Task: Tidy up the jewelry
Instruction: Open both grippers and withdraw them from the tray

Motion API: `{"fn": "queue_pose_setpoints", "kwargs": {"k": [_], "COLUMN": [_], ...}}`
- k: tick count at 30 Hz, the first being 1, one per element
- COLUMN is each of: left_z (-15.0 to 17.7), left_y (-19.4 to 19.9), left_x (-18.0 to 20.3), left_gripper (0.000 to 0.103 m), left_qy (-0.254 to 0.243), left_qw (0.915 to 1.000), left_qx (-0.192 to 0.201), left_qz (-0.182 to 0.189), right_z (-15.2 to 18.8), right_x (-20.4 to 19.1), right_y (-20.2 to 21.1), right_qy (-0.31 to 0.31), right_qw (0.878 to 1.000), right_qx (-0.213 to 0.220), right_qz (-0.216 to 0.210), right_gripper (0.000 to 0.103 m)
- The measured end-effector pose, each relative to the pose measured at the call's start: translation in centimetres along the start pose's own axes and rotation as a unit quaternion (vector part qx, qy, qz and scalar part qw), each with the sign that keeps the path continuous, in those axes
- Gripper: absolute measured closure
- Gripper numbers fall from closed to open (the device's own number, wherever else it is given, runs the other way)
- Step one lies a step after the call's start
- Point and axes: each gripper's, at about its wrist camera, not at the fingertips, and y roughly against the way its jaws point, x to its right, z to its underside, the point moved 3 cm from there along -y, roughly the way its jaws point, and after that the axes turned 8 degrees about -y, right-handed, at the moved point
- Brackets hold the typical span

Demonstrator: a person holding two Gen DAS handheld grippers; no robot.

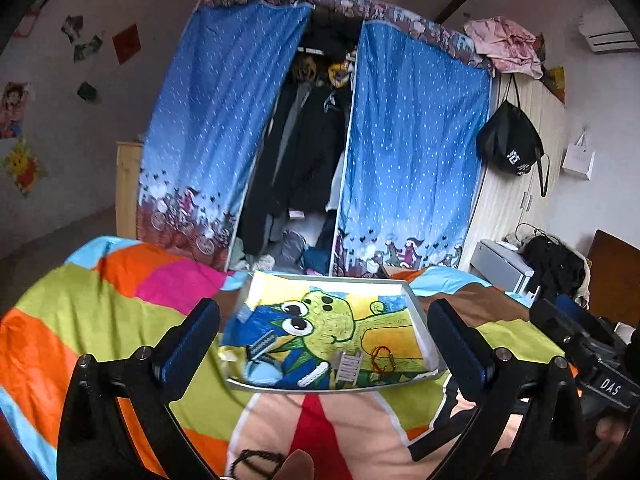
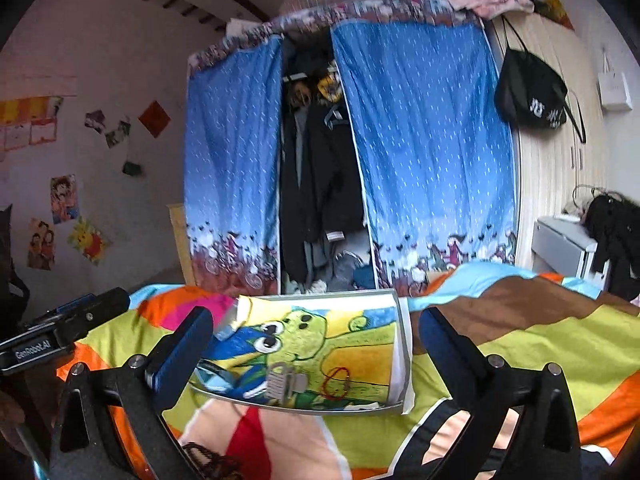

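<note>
A shallow tray lined with a green dinosaur drawing lies on the colourful bedspread. In it lie a red string bracelet, a silver hair clip, a white clip and a striped dark piece. A dark braided bracelet lies on the bedspread near me. My left gripper is open, empty, held above the tray's near side. My right gripper is open and empty, also over the tray.
The bedspread covers the bed. Behind it stands a fabric wardrobe with blue curtains, its middle open on dark clothes. A black bag hangs at right. The right gripper's body shows at the left view's right edge.
</note>
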Motion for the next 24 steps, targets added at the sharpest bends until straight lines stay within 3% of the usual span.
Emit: {"fn": "queue_pose_setpoints", "kwargs": {"k": [9, 19, 24], "left_z": [2.8, 8.1, 11.8], "left_y": [7.1, 12.3, 13.3], "left_x": [-0.8, -1.8, -2.1], "left_gripper": [0.001, 0.002, 0.002], "left_qy": [-0.030, -0.052, -0.047], "left_qw": [0.9992, 0.9982, 0.9981], "left_qx": [0.011, 0.004, -0.021], "left_qz": [-0.023, -0.030, -0.034], "right_z": [2.3, 8.0, 11.7], "right_x": [-3.6, -6.5, -7.1], "right_y": [6.3, 10.2, 11.3], "right_qy": [0.006, 0.027, 0.028], "right_qw": [0.999, 0.999, 0.999], "right_qx": [0.030, 0.017, 0.002], "right_qz": [-0.023, -0.022, -0.028], "right_gripper": [0.000, 0.000, 0.000]}}
